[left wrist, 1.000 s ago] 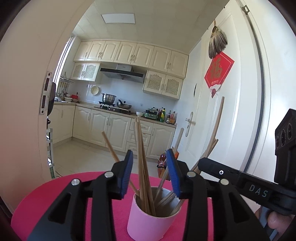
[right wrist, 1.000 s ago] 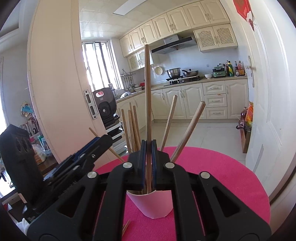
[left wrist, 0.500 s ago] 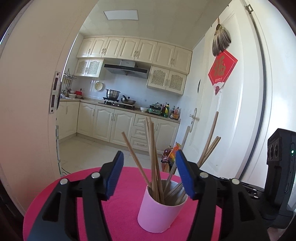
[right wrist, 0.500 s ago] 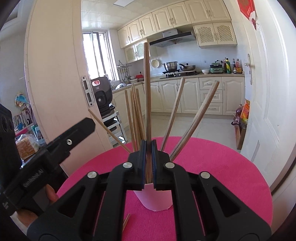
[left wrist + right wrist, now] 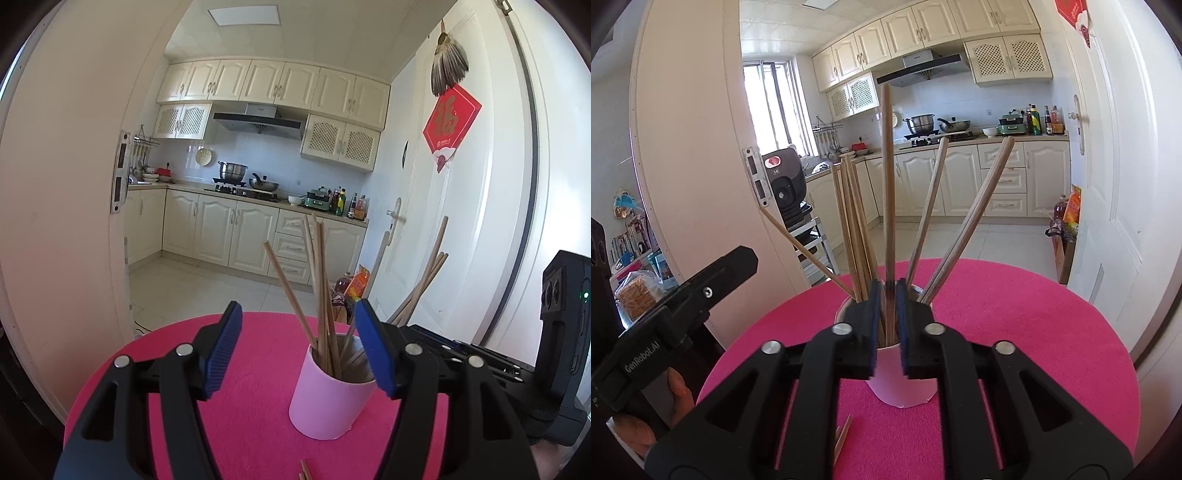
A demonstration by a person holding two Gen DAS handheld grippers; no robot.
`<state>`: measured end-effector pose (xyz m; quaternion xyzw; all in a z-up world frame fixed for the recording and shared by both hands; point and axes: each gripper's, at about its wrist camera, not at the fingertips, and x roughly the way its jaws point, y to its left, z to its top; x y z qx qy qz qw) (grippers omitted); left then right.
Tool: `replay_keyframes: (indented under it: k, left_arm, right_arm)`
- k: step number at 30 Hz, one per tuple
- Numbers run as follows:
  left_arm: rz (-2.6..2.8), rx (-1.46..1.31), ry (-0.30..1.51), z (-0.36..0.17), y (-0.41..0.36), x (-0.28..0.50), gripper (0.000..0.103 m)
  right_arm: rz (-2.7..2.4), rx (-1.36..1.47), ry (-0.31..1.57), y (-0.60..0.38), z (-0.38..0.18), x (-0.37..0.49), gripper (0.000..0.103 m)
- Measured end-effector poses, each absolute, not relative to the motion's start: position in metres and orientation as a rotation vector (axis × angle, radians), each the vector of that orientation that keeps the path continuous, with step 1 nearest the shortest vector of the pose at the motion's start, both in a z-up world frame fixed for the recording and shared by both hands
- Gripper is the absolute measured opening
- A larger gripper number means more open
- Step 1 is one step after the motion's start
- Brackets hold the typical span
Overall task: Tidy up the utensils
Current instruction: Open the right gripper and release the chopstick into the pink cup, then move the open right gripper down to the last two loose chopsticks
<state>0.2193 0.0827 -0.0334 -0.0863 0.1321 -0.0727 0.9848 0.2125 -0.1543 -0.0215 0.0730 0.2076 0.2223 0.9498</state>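
A pink cup (image 5: 327, 400) stands on the round pink table (image 5: 255, 424) and holds several wooden chopsticks (image 5: 321, 280) that fan outward. My left gripper (image 5: 300, 349) is open just short of the cup, with nothing between its fingers. In the right wrist view my right gripper (image 5: 888, 326) sits over the cup (image 5: 905, 391). Its jaws are opening, and one upright chopstick (image 5: 887, 184) stands between the pads with a thin gap on each side, its lower end inside the cup.
Loose chopstick ends (image 5: 844, 432) lie on the table in front of the cup. One finger of the left gripper (image 5: 713, 288) and a hand are at the left. A white door (image 5: 1108, 221) stands to the right and a door edge (image 5: 120, 173) to the left.
The right jaws, shut on the upright chopstick before, have parted from it. The left jaws spread wider and drew back from the cup, which now sits further right in that view.
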Motion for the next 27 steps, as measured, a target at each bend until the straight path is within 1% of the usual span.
replay_keyframes:
  k: [1,2,9,11,20,23,27]
  left_arm:
    - [-0.144,-0.169,0.266,-0.033,0.082,0.217,0.063]
    - [-0.141,-0.164,0.265,-0.032,0.082,0.215,0.063]
    - [-0.144,-0.164,0.265,-0.024,0.081,0.202,0.065]
    - [-0.140,-0.159,0.272,-0.021,0.080,0.199,0.065]
    - [-0.136,-0.123,0.304,-0.019,0.073,0.179,0.065]
    - [-0.140,-0.113,0.331,-0.021,0.072,0.172,0.065]
    - [-0.151,-0.110,0.416,-0.031,0.071,0.166,0.065]
  right_arm:
    - [0.450,0.146,0.411,-0.155,-0.020,0.209,0.057]
    - [0.450,0.143,0.400,-0.156,-0.019,0.206,0.059]
    - [0.442,0.142,0.372,-0.163,-0.009,0.191,0.060]
    - [0.435,0.144,0.360,-0.167,-0.007,0.185,0.065]
    - [0.421,0.162,0.330,-0.186,0.000,0.160,0.068]
    - [0.419,0.170,0.339,-0.193,-0.002,0.154,0.069]
    - [0.425,0.163,0.363,-0.194,-0.010,0.145,0.070]
